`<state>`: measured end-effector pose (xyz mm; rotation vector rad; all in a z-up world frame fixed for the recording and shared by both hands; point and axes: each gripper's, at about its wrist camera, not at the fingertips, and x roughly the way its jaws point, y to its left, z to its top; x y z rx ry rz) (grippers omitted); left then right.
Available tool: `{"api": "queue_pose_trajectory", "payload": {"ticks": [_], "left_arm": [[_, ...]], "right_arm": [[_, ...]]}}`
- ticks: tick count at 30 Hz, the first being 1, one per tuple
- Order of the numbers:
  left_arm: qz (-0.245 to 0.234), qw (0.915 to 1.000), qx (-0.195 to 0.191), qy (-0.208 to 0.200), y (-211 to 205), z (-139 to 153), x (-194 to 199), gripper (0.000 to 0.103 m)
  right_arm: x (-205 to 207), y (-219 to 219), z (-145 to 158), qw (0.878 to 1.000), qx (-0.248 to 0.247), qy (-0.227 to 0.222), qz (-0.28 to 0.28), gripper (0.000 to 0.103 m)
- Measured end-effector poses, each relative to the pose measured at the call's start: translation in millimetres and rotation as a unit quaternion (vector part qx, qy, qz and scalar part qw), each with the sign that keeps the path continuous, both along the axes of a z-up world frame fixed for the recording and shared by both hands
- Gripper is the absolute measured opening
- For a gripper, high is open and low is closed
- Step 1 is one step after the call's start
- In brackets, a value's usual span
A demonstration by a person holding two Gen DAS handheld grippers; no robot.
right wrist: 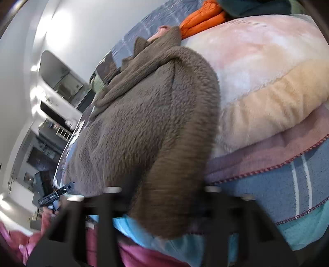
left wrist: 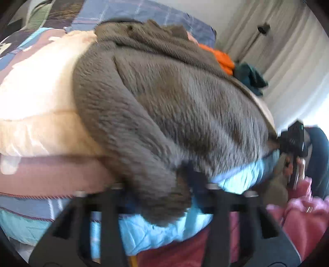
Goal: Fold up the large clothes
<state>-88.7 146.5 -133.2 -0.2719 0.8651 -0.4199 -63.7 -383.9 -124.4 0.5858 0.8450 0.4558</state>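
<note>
2 tongs grip the near hem of a brown fleece jacket (left wrist: 164, 106) spread across a bed's striped pastel blanket (left wrist: 37, 115). The left tongs (left wrist: 162, 197) have closed on fleece at one lower corner; the right tongs (right wrist: 162, 197) are nearly shut on the sleeve end at the other. A folded orange garment (right wrist: 201, 18) and a dark teal one (left wrist: 250, 78) lie beyond the jacket's collar.

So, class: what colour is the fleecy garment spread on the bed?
Greyish brown. The fleece garment shows best in the right wrist view, less blurred there.
</note>
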Motion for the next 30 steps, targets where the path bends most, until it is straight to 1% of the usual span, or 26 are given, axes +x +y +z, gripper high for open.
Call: {"api": "queue_pose_trajectory", "payload": {"ticks": [1, 3, 4, 5, 6, 8, 9, 11, 13, 17, 19, 21, 22, 24, 25, 27, 28, 30], "left_arm": [[0.004, 0.9999, -0.004, -0.013, 2, 8, -1, 0.020], [0.018, 0.9976, -0.005, -0.067, 5, 38, -8, 0.018], [0.022, 0.9953, -0.004, -0.094, 5, 54, -12, 0.018], [0.028, 0.9911, 0.000, -0.130, 4, 76, -16, 0.018], [0.033, 0.9878, 0.000, -0.153, 5, 91, -17, 0.018], [0.032, 0.9816, -0.009, -0.188, 6, 120, -16, 0.017], [0.034, 0.9794, -0.007, -0.199, 4, 129, -17, 0.017], [0.041, 0.9763, -0.006, -0.212, 3, 143, -16, 0.017], [0.045, 0.9747, -0.014, -0.218, 4, 151, -15, 0.017], [0.055, 0.9691, -0.020, -0.240, 14, 161, -35, 0.017], [0.061, 0.9663, -0.017, -0.250, 21, 166, -53, 0.017], [0.066, 0.9606, -0.002, -0.270, 19, 180, -72, 0.018], [0.068, 0.9568, 0.007, -0.283, 18, 188, -81, 0.018], [0.068, 0.9513, 0.020, -0.300, 14, 197, -86, 0.018], [0.066, 0.9496, 0.028, -0.305, 11, 199, -84, 0.018], [0.066, 0.9497, 0.037, -0.304, 8, 200, -71, 0.019], [0.068, 0.9504, 0.043, -0.300, 7, 199, -61, 0.019], [0.078, 0.9551, 0.046, -0.282, 7, 195, -38, 0.019]], "right_arm": [[-2, -3, 8, 1.000, 0.020, -0.014, -0.004, 0.018], [-5, -7, 33, 0.998, 0.049, -0.047, -0.011, 0.016], [-4, -8, 46, 0.996, 0.056, -0.062, -0.013, 0.016], [-3, -8, 58, 0.995, 0.063, -0.074, -0.013, 0.016], [-1, -8, 72, 0.993, 0.077, -0.089, -0.011, 0.016], [4, -9, 91, 0.989, 0.098, -0.107, -0.008, 0.016], [7, -10, 101, 0.987, 0.111, -0.117, -0.007, 0.016], [10, -10, 116, 0.984, 0.122, -0.133, -0.007, 0.015], [6, -13, 129, 0.980, 0.132, -0.149, -0.007, 0.015], [-19, -19, 149, 0.973, 0.138, -0.183, -0.007, 0.015], [-40, -18, 164, 0.970, 0.126, -0.210, -0.010, 0.015], [-60, -15, 178, 0.965, 0.105, -0.240, -0.017, 0.015], [-66, -14, 185, 0.962, 0.097, -0.253, -0.020, 0.015], [-69, -11, 193, 0.959, 0.076, -0.272, -0.036, 0.015], [-65, -9, 196, 0.958, 0.060, -0.277, -0.047, 0.015], [-49, -7, 192, 0.959, 0.049, -0.272, -0.060, 0.015], [-38, -6, 188, 0.961, 0.053, -0.262, -0.065, 0.015], [-9, -5, 177, 0.967, 0.056, -0.237, -0.075, 0.016]]}}
